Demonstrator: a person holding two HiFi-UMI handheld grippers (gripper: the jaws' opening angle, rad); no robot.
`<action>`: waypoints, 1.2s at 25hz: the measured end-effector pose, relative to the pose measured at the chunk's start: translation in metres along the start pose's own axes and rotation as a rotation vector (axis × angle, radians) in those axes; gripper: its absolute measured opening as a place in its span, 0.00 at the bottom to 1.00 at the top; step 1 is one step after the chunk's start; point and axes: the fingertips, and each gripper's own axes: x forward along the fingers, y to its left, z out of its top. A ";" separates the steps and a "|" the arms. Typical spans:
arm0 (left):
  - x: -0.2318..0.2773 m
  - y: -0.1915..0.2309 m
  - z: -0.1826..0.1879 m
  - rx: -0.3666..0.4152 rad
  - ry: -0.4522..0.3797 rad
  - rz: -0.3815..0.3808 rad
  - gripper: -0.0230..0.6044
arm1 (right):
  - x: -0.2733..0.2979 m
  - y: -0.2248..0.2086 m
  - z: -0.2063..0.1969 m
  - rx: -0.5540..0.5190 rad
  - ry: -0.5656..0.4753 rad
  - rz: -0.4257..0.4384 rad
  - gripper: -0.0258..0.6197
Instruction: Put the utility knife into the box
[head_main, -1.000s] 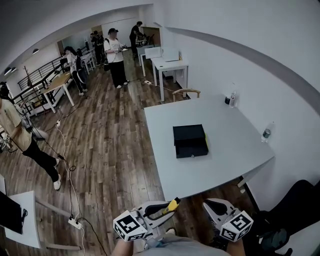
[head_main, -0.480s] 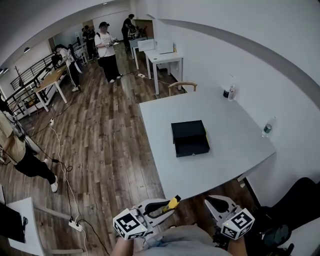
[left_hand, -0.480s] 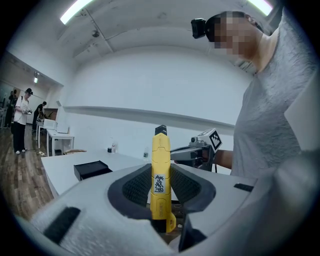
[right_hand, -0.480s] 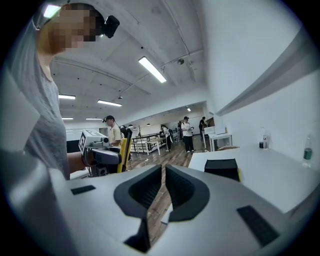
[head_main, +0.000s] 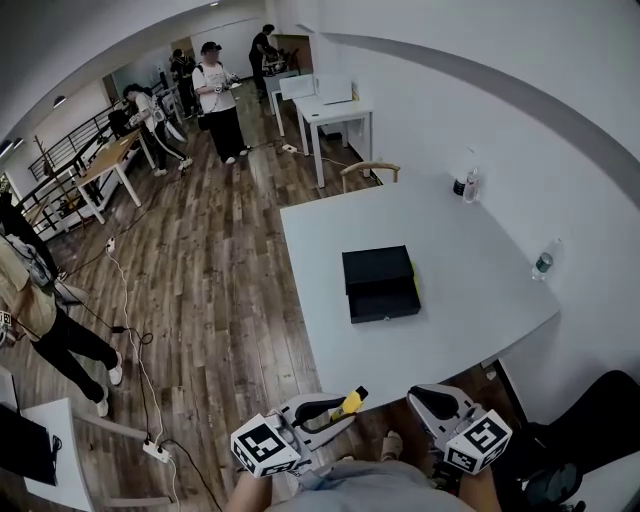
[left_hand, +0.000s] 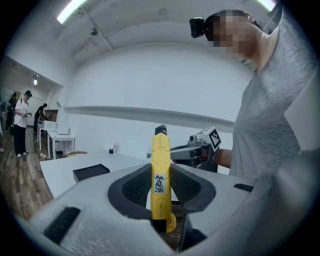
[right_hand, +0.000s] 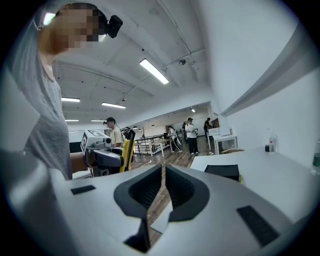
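Observation:
My left gripper (head_main: 322, 414) is shut on a yellow utility knife (head_main: 348, 403), which stands up between the pads (left_hand: 160, 176) with its black tip on top. It hangs off the table's near edge, close to my body. The black box (head_main: 380, 283) lies in the middle of the light grey table (head_main: 470, 300), with a yellow bit at its right side. It also shows small in the left gripper view (left_hand: 91, 171) and the right gripper view (right_hand: 223, 171). My right gripper (head_main: 438, 404) is beside the left one, its jaws together with nothing in them (right_hand: 161, 186).
Two bottles (head_main: 472, 185) (head_main: 544, 265) stand near the table's far and right edges. A wooden chair (head_main: 368, 172) is behind the table and a black seat (head_main: 590, 420) at lower right. Cables and a power strip (head_main: 155, 450) lie on the wood floor; people stand far left.
Both grippers have travelled forward with the person, the knife still in the left one. The table and box sit a little lower and nearer in the head view.

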 end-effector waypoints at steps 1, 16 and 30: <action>0.006 0.003 0.003 0.004 0.003 0.001 0.23 | 0.001 -0.007 0.003 -0.004 -0.002 0.003 0.09; 0.065 0.033 0.016 0.015 0.016 0.008 0.23 | 0.008 -0.064 0.008 -0.026 0.015 0.068 0.09; 0.080 0.048 0.025 0.042 0.028 0.026 0.23 | 0.003 -0.081 0.013 -0.022 -0.001 0.040 0.09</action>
